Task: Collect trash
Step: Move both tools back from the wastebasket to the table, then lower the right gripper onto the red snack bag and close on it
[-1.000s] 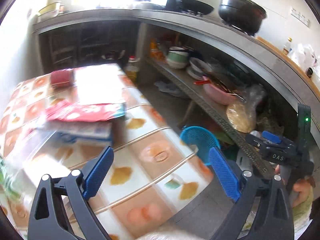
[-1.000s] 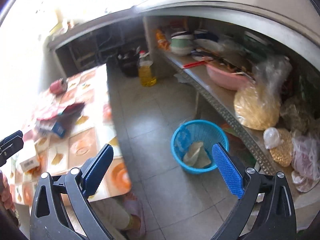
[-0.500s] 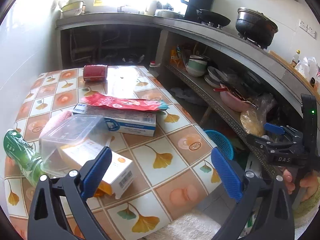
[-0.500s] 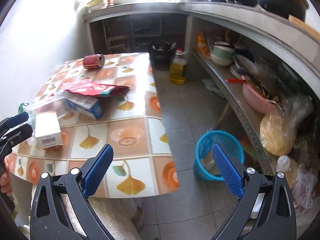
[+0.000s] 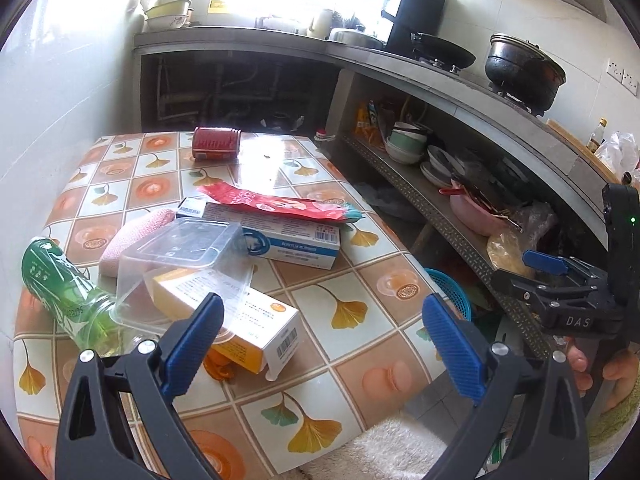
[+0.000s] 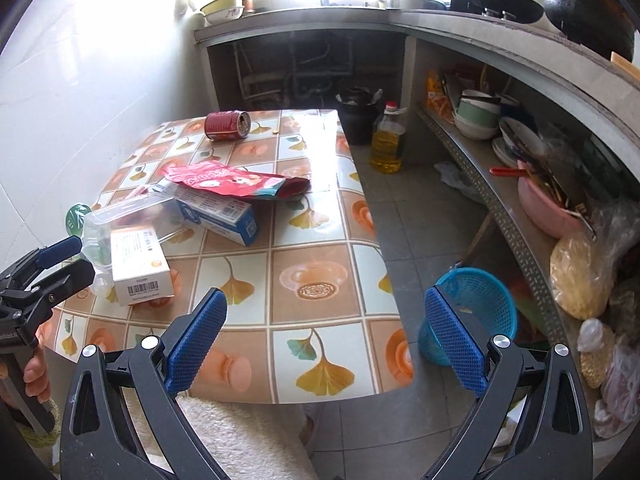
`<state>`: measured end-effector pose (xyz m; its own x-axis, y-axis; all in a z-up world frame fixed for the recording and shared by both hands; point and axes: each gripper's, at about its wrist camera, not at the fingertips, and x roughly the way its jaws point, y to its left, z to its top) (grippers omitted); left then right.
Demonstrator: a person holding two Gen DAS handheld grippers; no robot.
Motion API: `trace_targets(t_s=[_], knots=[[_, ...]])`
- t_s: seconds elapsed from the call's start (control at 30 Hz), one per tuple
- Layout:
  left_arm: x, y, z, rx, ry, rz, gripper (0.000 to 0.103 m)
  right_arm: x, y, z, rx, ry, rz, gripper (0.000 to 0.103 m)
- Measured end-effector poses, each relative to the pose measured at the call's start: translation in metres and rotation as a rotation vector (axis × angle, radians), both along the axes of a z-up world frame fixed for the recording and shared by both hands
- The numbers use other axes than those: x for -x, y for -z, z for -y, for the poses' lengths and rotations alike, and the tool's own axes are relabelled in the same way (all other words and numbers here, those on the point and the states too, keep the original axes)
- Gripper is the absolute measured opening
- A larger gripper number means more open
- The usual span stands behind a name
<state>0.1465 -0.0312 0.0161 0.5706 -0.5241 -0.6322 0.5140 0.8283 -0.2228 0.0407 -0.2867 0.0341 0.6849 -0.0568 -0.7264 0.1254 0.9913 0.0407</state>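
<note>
Trash lies on the tiled table [image 5: 376,292]: a red can [image 5: 216,143], a red snack wrapper [image 5: 280,203], a blue-white box [image 5: 288,236], a clear plastic tub [image 5: 180,256] over an orange-white box [image 5: 236,316], a green bottle [image 5: 60,284] and a pink cloth [image 5: 132,236]. My left gripper [image 5: 324,344] is open and empty above the table's near edge, just right of the orange-white box. My right gripper [image 6: 326,340] is open and empty over the near right corner of the table [image 6: 320,280]. A blue basket [image 6: 472,308] stands on the floor to the right.
A low shelf [image 6: 480,184] with bowls, a pink basin and bags runs along the right. An oil bottle [image 6: 386,140] and a dark pot [image 6: 356,116] stand on the floor beyond the table. A white wall is on the left.
Both grippers have swung left and pulled back from the basket and floor towards the table. The trash pile now sits in front of them. Both stay open.
</note>
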Motion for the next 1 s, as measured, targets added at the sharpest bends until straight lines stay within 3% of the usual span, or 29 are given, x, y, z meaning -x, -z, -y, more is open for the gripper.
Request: trace_targets(t_s=[0.23, 0.4, 0.7, 0.83, 1.0], knots=[[0.002, 0.001, -0.007, 0.014, -0.008, 0.008, 0.097, 0.004, -0.004, 0.001, -0.024, -0.002, 0.052, 0.095], [0.003, 0.001, -0.017, 0.038, -0.038, 0.008, 0.097, 0.002, -0.006, 0.009, -0.094, -0.037, 0.103, 0.095], [-0.002, 0.007, -0.038, 0.069, -0.091, 0.014, 0.097, -0.046, -0.012, 0.004, -0.175, -0.149, 0.096, 0.095], [-0.007, 0.013, -0.045, 0.083, -0.093, -0.002, 0.097, -0.071, -0.001, 0.014, -0.364, -0.156, 0.058, 0.095], [-0.010, 0.019, -0.050, 0.078, -0.091, 0.005, 0.097, -0.127, 0.047, 0.040, -0.714, -0.087, -0.077, 0.094]])
